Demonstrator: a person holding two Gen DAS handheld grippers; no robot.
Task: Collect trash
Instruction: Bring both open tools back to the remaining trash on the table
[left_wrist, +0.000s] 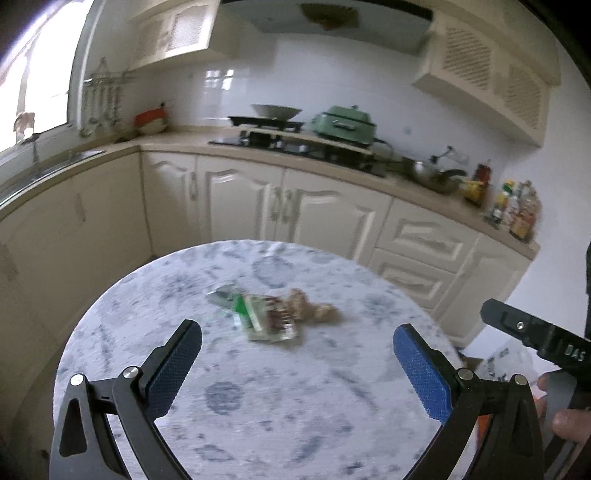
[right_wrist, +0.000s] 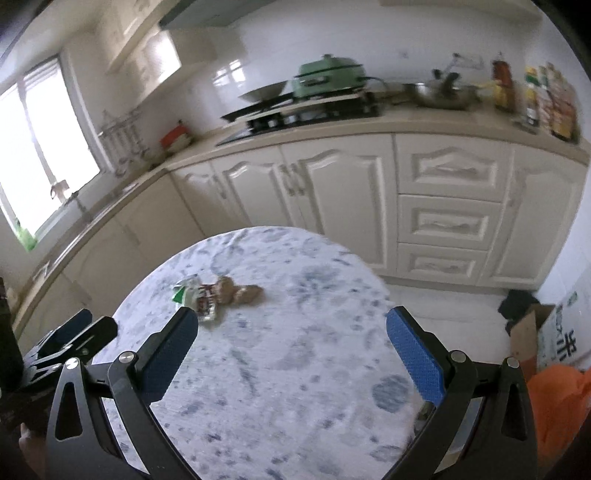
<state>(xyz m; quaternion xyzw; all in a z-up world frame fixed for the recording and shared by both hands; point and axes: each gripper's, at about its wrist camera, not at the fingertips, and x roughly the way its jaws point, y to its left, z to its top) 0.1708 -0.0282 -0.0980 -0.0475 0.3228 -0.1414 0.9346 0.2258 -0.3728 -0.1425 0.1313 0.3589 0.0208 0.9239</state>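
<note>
The only lettering that reads clearly is "DAS", white on the black body of the right hand-held gripper as it shows at the right edge of the left wrist view. The wrapper's print is too blurred to read, and the dark characters on the carton (right_wrist: 557, 339) on the floor cannot be made out.

The wrapper (left_wrist: 258, 317), green, white and brown, lies crumpled on the round tabletop (left_wrist: 258, 406), touching a pair of brown lumps (left_wrist: 317, 308) on its right. Both lie toward the far half of the tabletop.

The left hand-held gripper (left_wrist: 297, 341) is spread wide and empty, raised above the near half of the tabletop, the wrapper ahead of it, between the lines of its fingers. The right hand-held gripper (right_wrist: 291, 326) is also spread and empty; the wrapper (right_wrist: 201, 295) lies just past its left fingertip (right_wrist: 184, 321). A hand (left_wrist: 565, 417) grips the right handle.
</note>
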